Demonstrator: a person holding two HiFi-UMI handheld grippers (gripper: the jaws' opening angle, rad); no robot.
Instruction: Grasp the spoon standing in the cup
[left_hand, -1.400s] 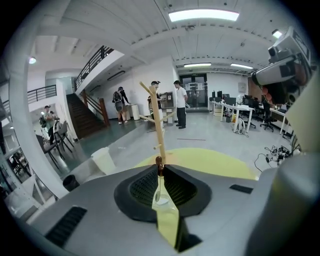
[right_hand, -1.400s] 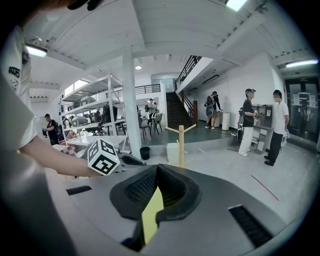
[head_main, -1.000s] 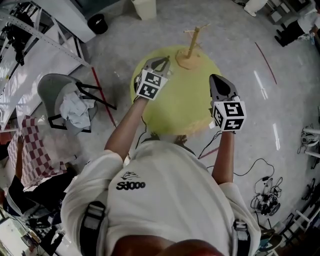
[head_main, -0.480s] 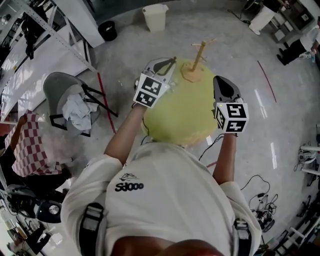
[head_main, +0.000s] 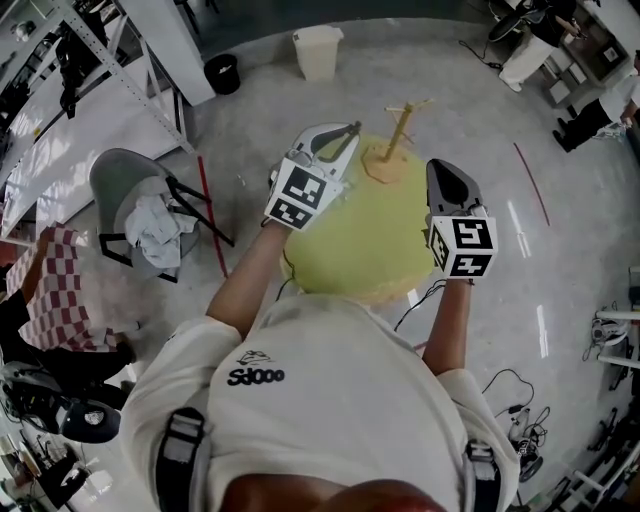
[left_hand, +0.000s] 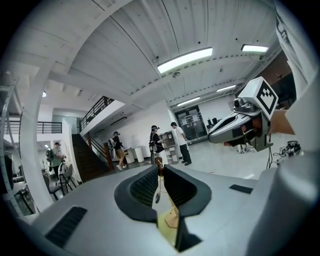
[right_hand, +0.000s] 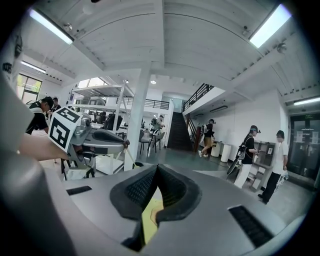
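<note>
Looked like the grasp was basically done: left gripper (left_hand: 159, 168) was pinching the thin spoon (left_hand: 157, 197) up over the yellow table (head_main: 370, 235), nothing left really, right gripper (right_hand: 157, 169) pressed together, empty

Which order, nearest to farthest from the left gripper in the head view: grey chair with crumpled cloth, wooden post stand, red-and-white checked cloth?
From the left gripper:
1. Wooden post stand, on the round yellow table, just right of the jaws.
2. Grey chair with crumpled cloth, on the floor to the left.
3. Red-and-white checked cloth, at the far left edge.
</note>
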